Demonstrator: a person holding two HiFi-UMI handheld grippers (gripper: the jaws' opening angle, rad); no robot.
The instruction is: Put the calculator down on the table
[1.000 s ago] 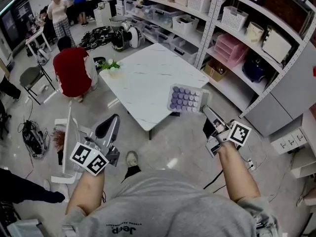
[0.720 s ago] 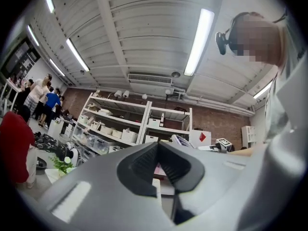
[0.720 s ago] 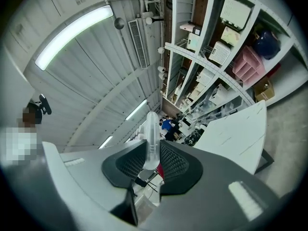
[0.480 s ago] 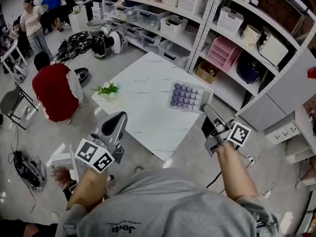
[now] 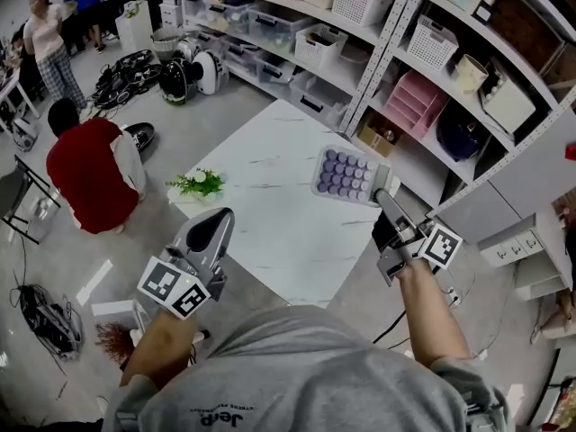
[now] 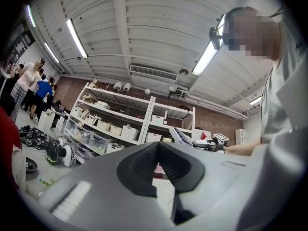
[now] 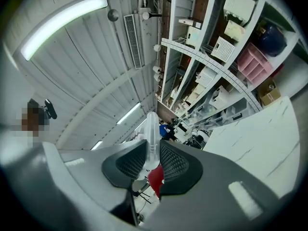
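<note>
one white table (image 5: 261, 165) below; right gripper (image 5: 382, 196) clamps one calculator (image 5: 345, 175); left gripper (image 5: 214, 224) jaws together, empty.

Probably a storeroom-lab, metal shelving (image 5: 391, 39) of bins (image 5: 317, 45) (concrete floor (image 5: 81, 268)), strip lights (image 6: 76, 32)

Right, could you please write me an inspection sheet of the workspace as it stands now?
Surface: white marbled table, mostly bare.
Job's things: calculator held in the air by the table's right edge, not yet set down.
Clutter: small green plant near the table's left corner.
Grippers: right gripper shut on the calculator's edge; left gripper shut, nothing between its jaws.
Cables: dark cable bundle on the floor at left.
Surroundings: shelving with bins; crouching person in red.
</note>
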